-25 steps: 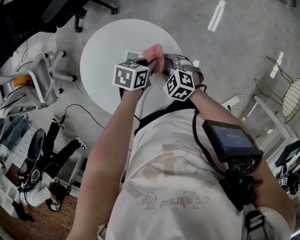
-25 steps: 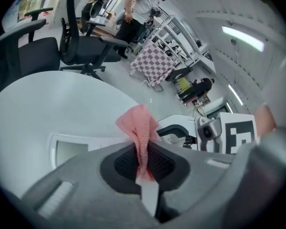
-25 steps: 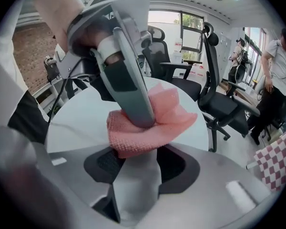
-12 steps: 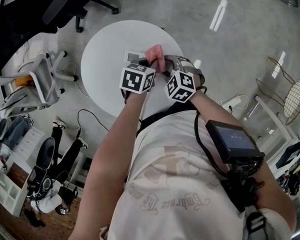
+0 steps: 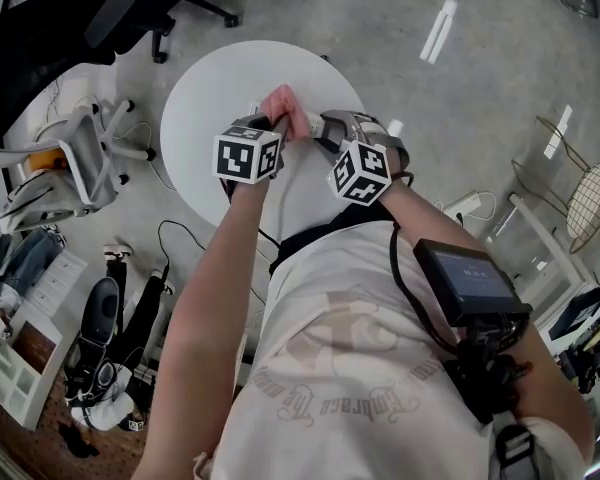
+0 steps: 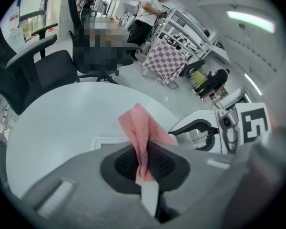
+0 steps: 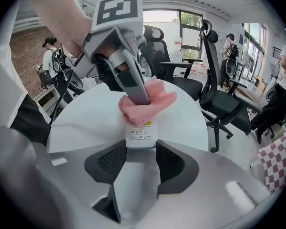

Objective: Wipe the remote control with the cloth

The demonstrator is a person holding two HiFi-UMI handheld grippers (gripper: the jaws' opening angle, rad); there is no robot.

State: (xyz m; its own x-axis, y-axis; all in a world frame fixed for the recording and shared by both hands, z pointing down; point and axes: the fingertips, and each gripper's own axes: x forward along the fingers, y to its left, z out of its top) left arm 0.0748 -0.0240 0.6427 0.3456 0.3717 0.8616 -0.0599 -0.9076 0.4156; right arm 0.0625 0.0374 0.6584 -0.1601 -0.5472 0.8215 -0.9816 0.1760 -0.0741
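Note:
A white remote control (image 7: 141, 133) with small buttons sticks out between the jaws of my right gripper (image 7: 140, 154), which is shut on its near end. A pink cloth (image 7: 145, 104) lies bunched on the remote's far end. My left gripper (image 6: 144, 162) is shut on that pink cloth (image 6: 142, 132), pinching a fold of it. In the head view both grippers meet over the round white table (image 5: 205, 98): the left gripper (image 5: 268, 126) is at the left, the cloth (image 5: 283, 106) between them, and the right gripper (image 5: 327, 128) at the right.
A flat white rectangle (image 6: 108, 141) lies on the table under the cloth. Black office chairs (image 7: 219, 99) stand beyond the table. A white chair (image 5: 80, 158) and shoes (image 5: 95, 318) are on the floor at the left. People stand far off in the room.
The left gripper with the pink cloth has moved to the left in the head view, along the remote. The right gripper and the remote have stayed in place.

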